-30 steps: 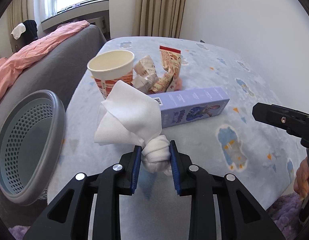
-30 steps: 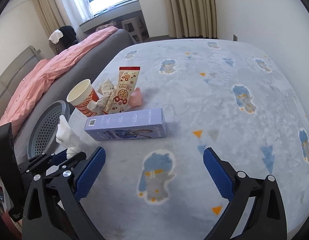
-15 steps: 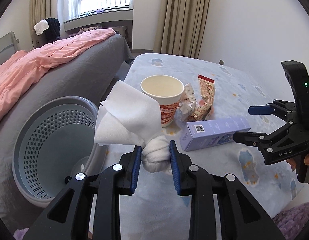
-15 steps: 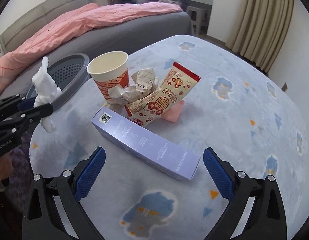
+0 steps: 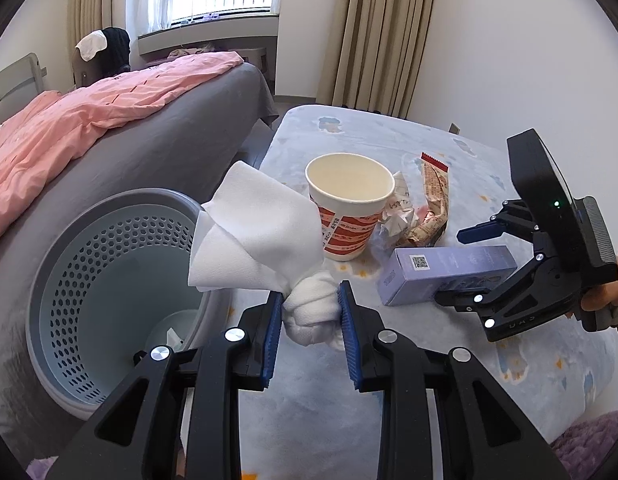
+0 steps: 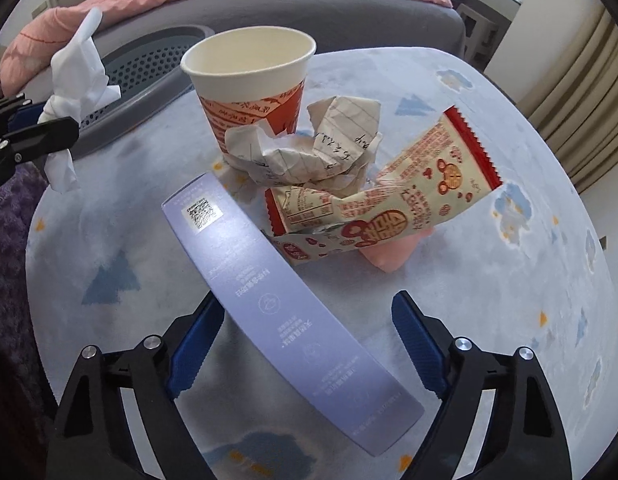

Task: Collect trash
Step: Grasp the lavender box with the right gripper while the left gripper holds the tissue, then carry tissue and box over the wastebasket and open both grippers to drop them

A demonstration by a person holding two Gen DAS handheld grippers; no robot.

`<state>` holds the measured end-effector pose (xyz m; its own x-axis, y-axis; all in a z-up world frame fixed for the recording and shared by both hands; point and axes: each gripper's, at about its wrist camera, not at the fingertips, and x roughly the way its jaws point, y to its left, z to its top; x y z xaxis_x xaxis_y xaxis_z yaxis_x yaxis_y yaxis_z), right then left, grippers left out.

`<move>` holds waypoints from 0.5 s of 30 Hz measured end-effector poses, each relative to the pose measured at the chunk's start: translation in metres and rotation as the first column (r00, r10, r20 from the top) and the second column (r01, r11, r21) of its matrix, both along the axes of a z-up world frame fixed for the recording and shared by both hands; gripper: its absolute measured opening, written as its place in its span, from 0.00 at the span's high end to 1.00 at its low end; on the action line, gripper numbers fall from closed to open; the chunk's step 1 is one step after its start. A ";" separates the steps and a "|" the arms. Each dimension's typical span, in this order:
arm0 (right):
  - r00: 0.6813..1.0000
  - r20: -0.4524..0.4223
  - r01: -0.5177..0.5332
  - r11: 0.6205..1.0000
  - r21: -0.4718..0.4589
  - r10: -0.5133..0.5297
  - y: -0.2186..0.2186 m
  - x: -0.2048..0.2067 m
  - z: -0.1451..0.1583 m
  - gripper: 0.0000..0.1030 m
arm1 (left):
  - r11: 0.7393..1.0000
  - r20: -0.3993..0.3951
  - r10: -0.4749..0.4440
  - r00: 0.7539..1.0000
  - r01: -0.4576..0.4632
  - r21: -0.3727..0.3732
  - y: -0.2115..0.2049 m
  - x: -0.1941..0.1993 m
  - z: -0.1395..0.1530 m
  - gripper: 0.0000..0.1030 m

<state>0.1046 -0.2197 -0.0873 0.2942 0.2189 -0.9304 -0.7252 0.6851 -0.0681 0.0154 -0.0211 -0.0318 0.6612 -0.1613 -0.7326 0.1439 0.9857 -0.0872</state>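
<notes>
Tissue white, twisted, clamped in left gripper; right gripper closing astride purple box.

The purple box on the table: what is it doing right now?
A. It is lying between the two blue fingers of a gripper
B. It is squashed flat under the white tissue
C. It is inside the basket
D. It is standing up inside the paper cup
A: the purple box lies flat on the table, between the right gripper fingers, whose jaws are closing around it without pinching it yet.
</notes>
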 end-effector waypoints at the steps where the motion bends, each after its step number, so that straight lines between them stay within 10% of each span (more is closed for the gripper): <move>1: 1.000 -0.012 -0.007 1.000 -0.007 0.007 0.002 -0.001 -0.002 0.28 | 1.000 -0.001 0.001 1.000 -0.001 0.000 0.000 0.000 0.000 0.74; 5: 0.999 -0.036 0.012 1.000 -0.006 -0.013 0.007 -0.011 0.000 0.51 | 1.000 -0.001 0.007 1.000 -0.007 -0.004 0.002 0.000 0.001 0.74; 15: 0.971 -0.038 0.241 0.964 0.114 -0.238 0.006 -0.068 0.020 0.63 | 1.000 0.021 0.016 1.000 -0.015 -0.012 0.009 -0.013 0.012 0.74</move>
<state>0.0369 -0.2138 -0.0670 0.3291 0.2523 -0.9100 -0.5396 0.8411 0.0381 0.0026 -0.0123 -0.0195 0.6789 -0.1597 -0.7166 0.1306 0.9868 -0.0963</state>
